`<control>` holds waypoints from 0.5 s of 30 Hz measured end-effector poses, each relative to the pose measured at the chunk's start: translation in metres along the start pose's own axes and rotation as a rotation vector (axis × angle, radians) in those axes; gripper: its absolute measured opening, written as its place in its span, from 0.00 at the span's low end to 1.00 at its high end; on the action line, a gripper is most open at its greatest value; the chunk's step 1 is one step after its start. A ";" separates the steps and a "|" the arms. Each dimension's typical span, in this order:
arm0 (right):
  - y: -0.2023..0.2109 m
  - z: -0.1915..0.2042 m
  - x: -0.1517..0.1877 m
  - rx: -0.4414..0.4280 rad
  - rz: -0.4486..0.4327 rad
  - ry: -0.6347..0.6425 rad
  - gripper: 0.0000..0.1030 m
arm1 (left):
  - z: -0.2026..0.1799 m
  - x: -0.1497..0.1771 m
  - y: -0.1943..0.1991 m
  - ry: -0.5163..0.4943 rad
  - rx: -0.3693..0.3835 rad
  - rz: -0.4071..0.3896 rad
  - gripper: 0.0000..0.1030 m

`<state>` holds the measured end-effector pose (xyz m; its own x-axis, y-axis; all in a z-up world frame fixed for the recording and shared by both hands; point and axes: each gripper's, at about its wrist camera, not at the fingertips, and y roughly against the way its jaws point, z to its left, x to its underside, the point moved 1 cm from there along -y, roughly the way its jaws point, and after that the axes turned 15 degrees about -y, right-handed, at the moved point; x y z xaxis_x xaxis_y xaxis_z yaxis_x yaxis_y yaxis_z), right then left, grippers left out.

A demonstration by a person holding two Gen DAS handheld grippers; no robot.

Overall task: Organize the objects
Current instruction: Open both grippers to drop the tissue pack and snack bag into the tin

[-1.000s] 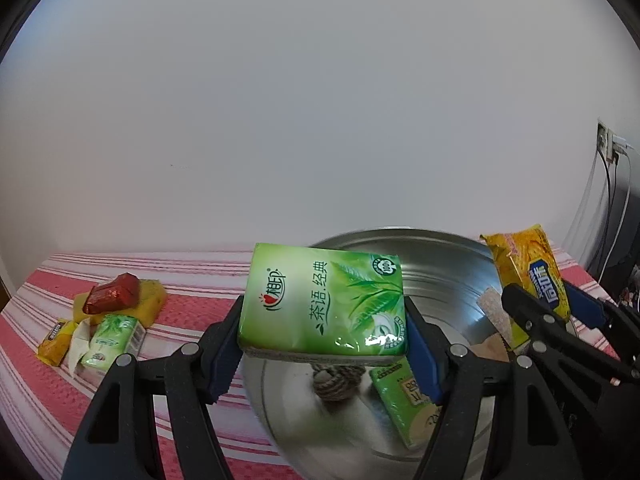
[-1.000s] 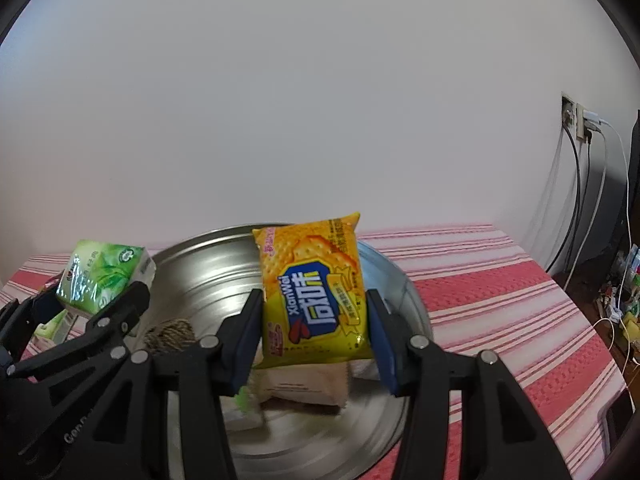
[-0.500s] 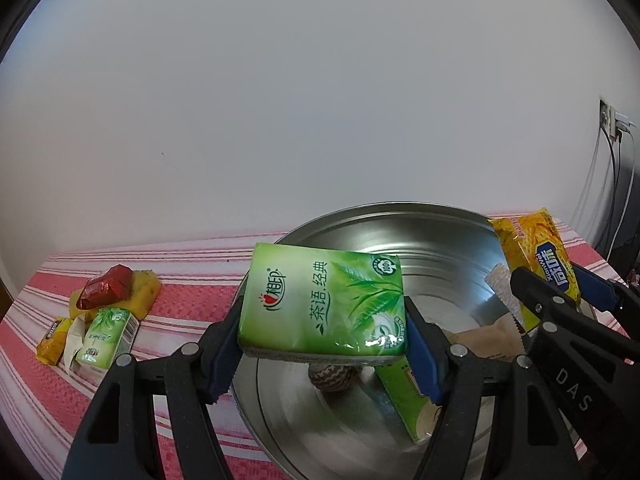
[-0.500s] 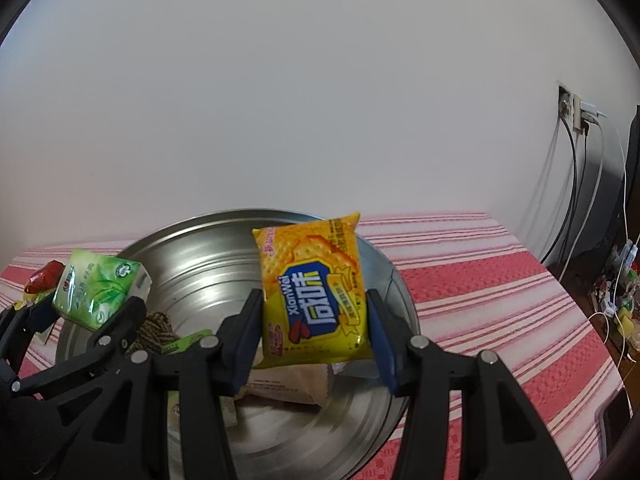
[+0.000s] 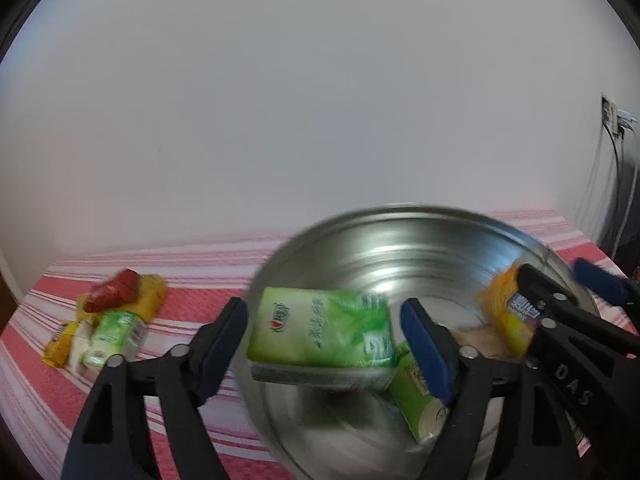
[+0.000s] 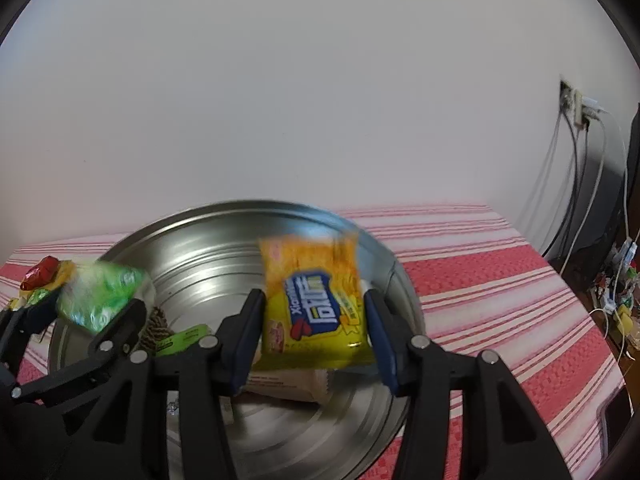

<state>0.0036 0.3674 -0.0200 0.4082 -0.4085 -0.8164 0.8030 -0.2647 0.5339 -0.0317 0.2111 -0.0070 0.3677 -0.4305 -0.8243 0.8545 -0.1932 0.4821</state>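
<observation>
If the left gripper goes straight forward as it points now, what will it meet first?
Probably the green pack between the left gripper fingers, which look spread apart from it; beyond it, the metal bowl. Depth is unclear.

Motion smears the print on the green tissue pack (image 5: 320, 334) and the yellow biscuit packet (image 6: 316, 308), which hides most of the beige wrapper (image 6: 288, 386) at six o'clock in the metal basin (image 6: 224, 248).
</observation>
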 end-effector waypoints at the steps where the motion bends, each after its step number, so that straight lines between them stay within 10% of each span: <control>1: 0.001 -0.001 -0.001 0.009 -0.016 -0.001 0.65 | 0.005 -0.001 0.005 0.016 -0.023 -0.020 0.89; 5: 0.014 -0.012 -0.008 0.028 -0.113 -0.053 0.95 | 0.019 0.000 0.013 0.103 -0.021 -0.068 0.94; 15: 0.008 -0.015 -0.009 -0.005 -0.106 -0.080 0.97 | 0.015 0.004 0.016 0.069 -0.038 -0.053 0.94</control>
<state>0.0135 0.3821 -0.0120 0.2850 -0.4467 -0.8481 0.8421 -0.3060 0.4441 -0.0226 0.1930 0.0022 0.3445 -0.3585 -0.8677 0.8866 -0.1797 0.4263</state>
